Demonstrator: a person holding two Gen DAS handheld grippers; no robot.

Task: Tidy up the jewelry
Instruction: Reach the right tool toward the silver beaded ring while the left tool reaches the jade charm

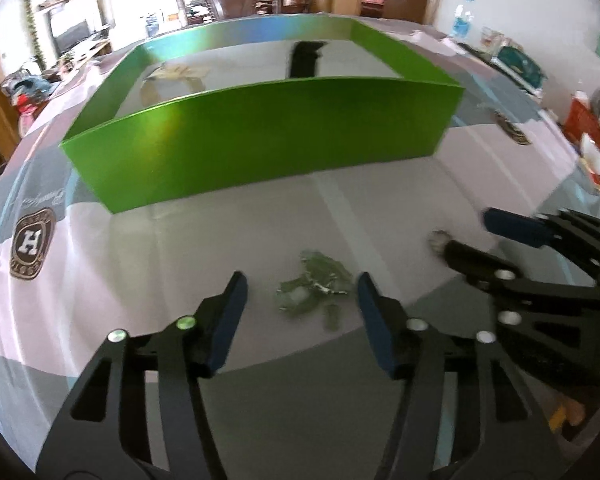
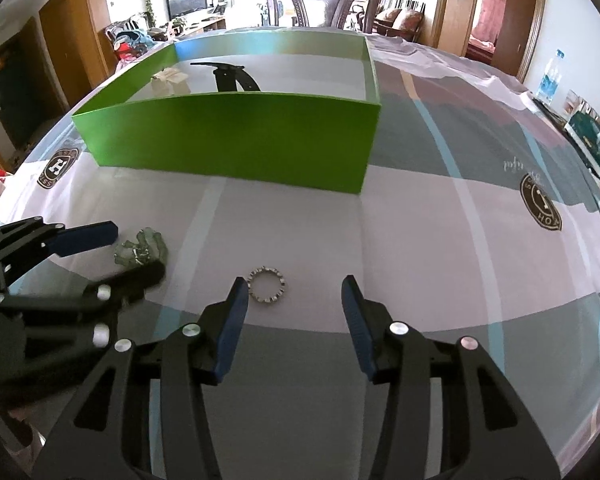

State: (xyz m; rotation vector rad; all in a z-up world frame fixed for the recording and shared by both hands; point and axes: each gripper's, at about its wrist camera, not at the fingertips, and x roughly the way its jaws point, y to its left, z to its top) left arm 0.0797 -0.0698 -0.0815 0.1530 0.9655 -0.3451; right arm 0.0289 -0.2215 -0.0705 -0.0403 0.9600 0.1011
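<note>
A green glassy jewelry piece (image 1: pixel 312 286) lies on the tablecloth between the fingers of my left gripper (image 1: pixel 300 284), which stands open around it without touching. A small silver beaded ring bracelet (image 2: pixel 267 289) lies on the cloth between the fingers of my right gripper (image 2: pixel 295 282), nearer the left finger; those jaws are open too. Each gripper shows in the other's view: the right gripper (image 1: pixel 464 228) at the right, the left gripper (image 2: pixel 138 252) at the left over the green piece (image 2: pixel 142 252). Behind stands an open green box (image 1: pixel 260 152) (image 2: pixel 228 140).
Inside the box lie a black strap (image 2: pixel 232 76) and a pale item (image 2: pixel 168 78). A checked tablecloth with round logos (image 2: pixel 540 204) covers the table. A red basket (image 1: pixel 592 136) and boxes sit along the right edge; a dark wooden chair (image 2: pixel 324 0) stands behind.
</note>
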